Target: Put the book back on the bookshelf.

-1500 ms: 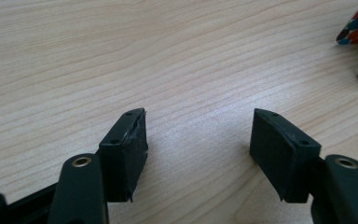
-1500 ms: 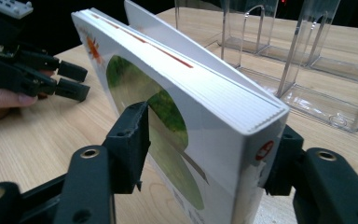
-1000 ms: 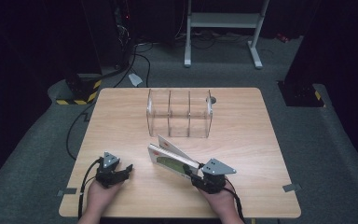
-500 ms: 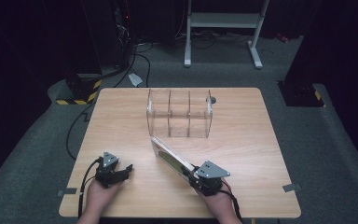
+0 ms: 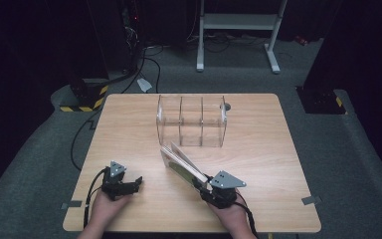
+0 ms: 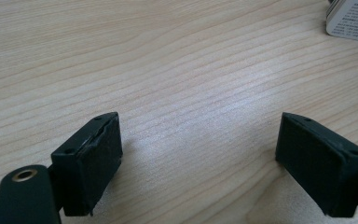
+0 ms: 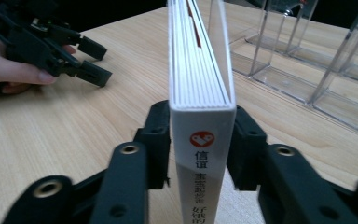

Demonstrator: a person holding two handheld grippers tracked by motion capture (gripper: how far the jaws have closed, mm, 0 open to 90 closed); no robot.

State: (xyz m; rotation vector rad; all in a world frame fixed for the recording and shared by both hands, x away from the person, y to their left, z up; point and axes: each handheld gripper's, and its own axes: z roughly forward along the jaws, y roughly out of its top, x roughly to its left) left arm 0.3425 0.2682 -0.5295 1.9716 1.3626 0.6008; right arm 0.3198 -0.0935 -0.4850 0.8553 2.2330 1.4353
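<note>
Book point(image 7: 200, 93) gripped spine-first in the right tongs point(image 7: 199, 144), lower centre of the high view: the two black pads press either side of its white spine, jaws having just eased a touch wider w/o letting go. It angles up-left from the hand toward the clear 3-bay organizer point(image 5: 191, 121) at centre of the bench point(image 5: 288, 149), its far end short of the rack and not in any bay. Judged stage: pick-up done, book in hand; carrying over and slotting into a compartment not yet done. All three bays look empty.

The book: slim paperback, white spine w/ a red round logo and dark Chinese characters, pale page block, cover slightly fanned at the far end.

Left tongs point(image 5: 129, 185), lower left of the high view, have just been opening; jaws stand wide apart, nothing btwn them, bare wood below.
</note>
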